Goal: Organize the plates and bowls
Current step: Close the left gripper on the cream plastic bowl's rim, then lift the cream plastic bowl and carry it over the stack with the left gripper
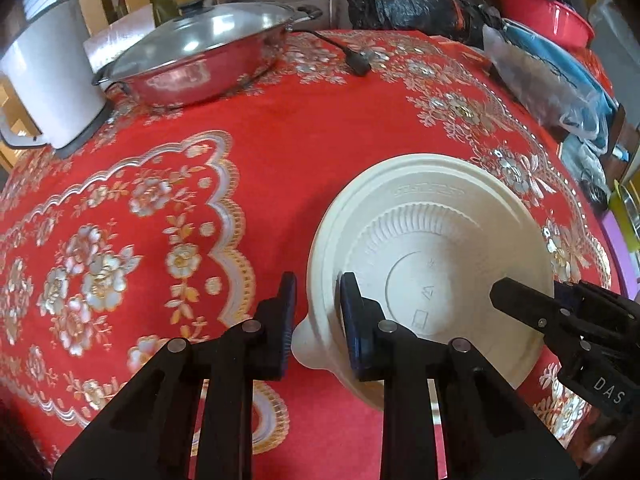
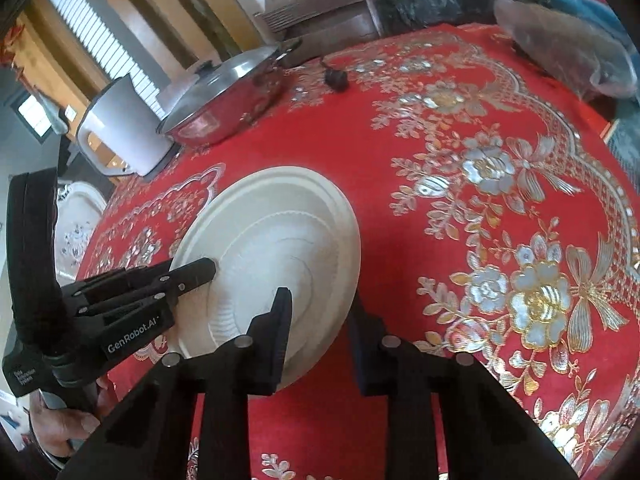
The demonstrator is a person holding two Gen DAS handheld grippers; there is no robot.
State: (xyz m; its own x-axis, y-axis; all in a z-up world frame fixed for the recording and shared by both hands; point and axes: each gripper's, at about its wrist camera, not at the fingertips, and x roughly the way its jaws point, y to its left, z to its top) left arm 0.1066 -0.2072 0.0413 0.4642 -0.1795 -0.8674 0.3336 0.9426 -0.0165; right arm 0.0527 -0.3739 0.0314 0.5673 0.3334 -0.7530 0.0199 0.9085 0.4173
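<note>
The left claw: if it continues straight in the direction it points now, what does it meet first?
The left claw is already shut on the rim of the white bowl, which lies upside down. Going straight on, it would probably push the bowl wall down into the red tablecloth directly beneath.

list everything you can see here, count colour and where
bowl: one, cream, upside down on the near side of the table, rim gripped from both sides
tablecloth: one, red with gold and silver flowers, covering the table
lidded pan: one, steel with glass lid, far left
kettle: one, white, far left edge beside the pan
plug: one, black with cord, far middle
black bag: one, far edge
red basin: one, far right
blue item in clear plastic: one, right edge
left gripper: black, shut on the bowl's rim
right gripper: black, shut on the opposite rim
</note>
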